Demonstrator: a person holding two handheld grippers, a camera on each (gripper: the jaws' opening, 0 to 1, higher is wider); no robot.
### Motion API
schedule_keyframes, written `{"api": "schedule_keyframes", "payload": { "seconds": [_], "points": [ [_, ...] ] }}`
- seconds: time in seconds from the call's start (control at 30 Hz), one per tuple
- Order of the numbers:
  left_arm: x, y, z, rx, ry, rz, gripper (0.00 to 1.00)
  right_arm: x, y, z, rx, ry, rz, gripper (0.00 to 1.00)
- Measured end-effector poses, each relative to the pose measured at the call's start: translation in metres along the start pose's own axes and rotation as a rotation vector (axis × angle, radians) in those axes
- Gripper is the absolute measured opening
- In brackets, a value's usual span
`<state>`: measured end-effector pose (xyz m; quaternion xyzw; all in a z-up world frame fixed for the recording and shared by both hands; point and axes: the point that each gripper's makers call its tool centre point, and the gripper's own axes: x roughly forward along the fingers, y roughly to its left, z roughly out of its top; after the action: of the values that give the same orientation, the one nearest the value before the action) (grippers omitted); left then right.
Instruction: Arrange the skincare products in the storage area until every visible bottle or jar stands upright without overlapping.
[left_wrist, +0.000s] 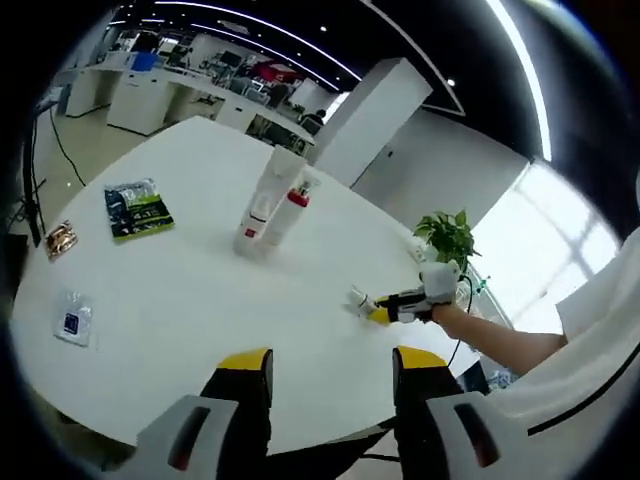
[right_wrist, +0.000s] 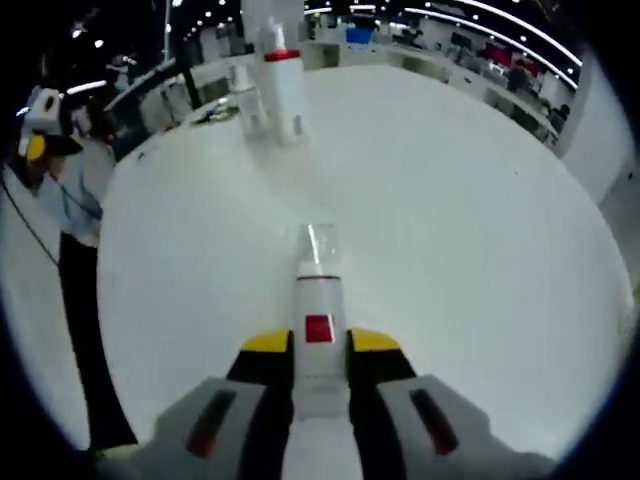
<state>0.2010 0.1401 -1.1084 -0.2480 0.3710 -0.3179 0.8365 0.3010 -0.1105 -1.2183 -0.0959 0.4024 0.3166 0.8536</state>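
Two white skincare bottles stand close together mid-table: a tall one (left_wrist: 262, 195) and a red-collared one (left_wrist: 288, 215), touching or nearly so. In the right gripper view the red-collared bottle (right_wrist: 283, 90) stands far off beside the paler one (right_wrist: 244, 105). My right gripper (right_wrist: 320, 342) is shut on a white tube (right_wrist: 318, 290) with a red label and clear cap, pointing away low over the table. From the left gripper view, that right gripper (left_wrist: 385, 310) holds the tube (left_wrist: 360, 300) near the table's right edge. My left gripper (left_wrist: 333, 360) is open and holds nothing, above the near edge.
The round white table (left_wrist: 190, 290) carries a green packet (left_wrist: 138, 208), a small copper packet (left_wrist: 62, 240) and a clear sachet (left_wrist: 73, 320) on its left side. A potted plant (left_wrist: 447, 235) stands beyond the right edge. A person (right_wrist: 75, 200) stands at the table's left in the right gripper view.
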Motion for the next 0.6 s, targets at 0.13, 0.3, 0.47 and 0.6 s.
{"api": "schedule_keyframes", "payload": {
  "seconds": [0.13, 0.3, 0.47, 0.6],
  "points": [
    [0.014, -0.012, 0.003, -0.053, -0.009, -0.036, 0.5, -0.006, 0.045, 0.039, 0.005, -0.139, 0.058, 0.17],
    [0.037, -0.043, 0.015, -0.157, -0.042, -0.146, 0.56, -0.024, 0.107, 0.087, 0.0, -0.307, 0.157, 0.18],
    [0.054, -0.056, 0.017, -0.158, -0.037, -0.181, 0.58, -0.047, 0.148, 0.109, 0.011, -0.403, 0.23, 0.18],
    [0.068, -0.069, 0.018, -0.18, -0.046, -0.223, 0.56, -0.062, 0.165, 0.11, -0.015, -0.42, 0.239, 0.18]
  ]
}}
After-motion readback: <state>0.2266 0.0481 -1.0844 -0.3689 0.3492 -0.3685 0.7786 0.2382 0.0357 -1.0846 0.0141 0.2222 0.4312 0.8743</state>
